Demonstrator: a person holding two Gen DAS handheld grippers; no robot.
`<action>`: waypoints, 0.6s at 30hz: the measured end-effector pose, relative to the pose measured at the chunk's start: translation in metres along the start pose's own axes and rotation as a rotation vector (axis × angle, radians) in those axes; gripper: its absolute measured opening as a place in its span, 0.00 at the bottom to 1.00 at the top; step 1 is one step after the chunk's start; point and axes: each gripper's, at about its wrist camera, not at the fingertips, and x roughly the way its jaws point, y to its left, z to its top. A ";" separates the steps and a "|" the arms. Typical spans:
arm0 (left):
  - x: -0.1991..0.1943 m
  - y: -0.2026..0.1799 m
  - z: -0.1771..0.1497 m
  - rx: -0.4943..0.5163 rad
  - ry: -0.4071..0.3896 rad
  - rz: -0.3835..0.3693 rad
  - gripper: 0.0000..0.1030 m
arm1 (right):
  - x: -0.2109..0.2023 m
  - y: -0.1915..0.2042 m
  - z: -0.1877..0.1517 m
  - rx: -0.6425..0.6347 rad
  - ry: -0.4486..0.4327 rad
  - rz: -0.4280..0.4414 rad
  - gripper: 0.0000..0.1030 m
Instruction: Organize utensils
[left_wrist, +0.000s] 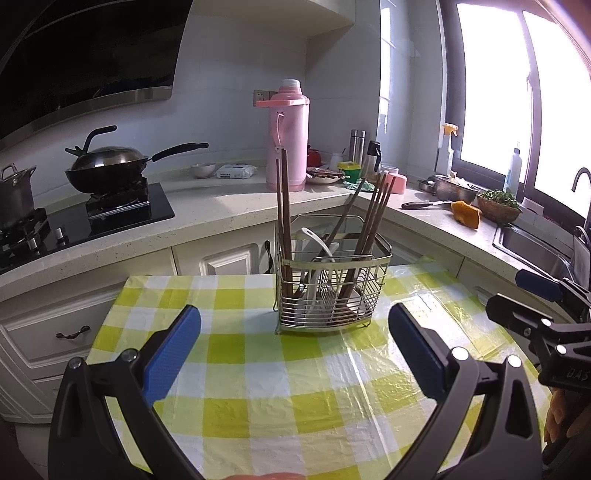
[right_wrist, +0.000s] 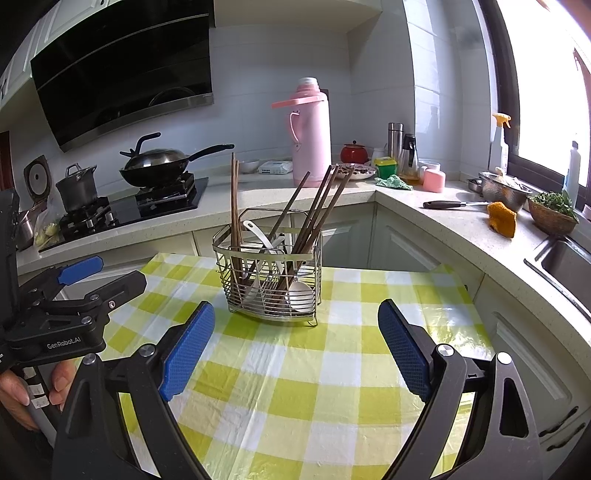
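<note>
Left gripper (left_wrist: 294, 334): nearest item in the left wrist view; jaws spread wide, holding nothing, poised over the cloth short of the rack.
Right gripper (right_wrist: 296, 330): jaws likewise spread wide and empty; seen from the left wrist view it sits at the table's right edge.
Tablecloth (left_wrist: 258, 376): green-and-white check under a glossy, wrinkled film. Risk: a slick surface, so a sideways push would likely slide whatever stands on it.
Wire caddy (left_wrist: 328, 295): upright at the far middle of the table, near the back edge. Risk: it looks light and narrow-footed; tugging one utensil without steadying it could tip it or drag it off the far side.
Chopsticks (left_wrist: 284, 206): dark, tall; one pair upright at the left end, a bundle (right_wrist: 325, 199) leaning right. Risk: thin and crossed, so closing on one may snag its neighbours.
White spoons (right_wrist: 301, 295): bowls low in the caddy, tangled among the sticks; a fork seems to be there too.
Counter beyond: pink thermos (left_wrist: 288, 136), wok (left_wrist: 107, 166) on the hob; not in reach.
</note>
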 end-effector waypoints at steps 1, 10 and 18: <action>0.000 0.000 0.000 0.000 -0.001 0.003 0.96 | 0.000 0.000 0.000 0.000 0.000 0.001 0.82; -0.001 -0.002 0.000 0.002 -0.004 0.013 0.96 | 0.000 0.000 -0.001 -0.001 0.000 0.001 0.82; -0.001 -0.003 -0.001 0.006 0.009 -0.011 0.96 | 0.000 0.000 -0.005 0.003 0.002 0.004 0.82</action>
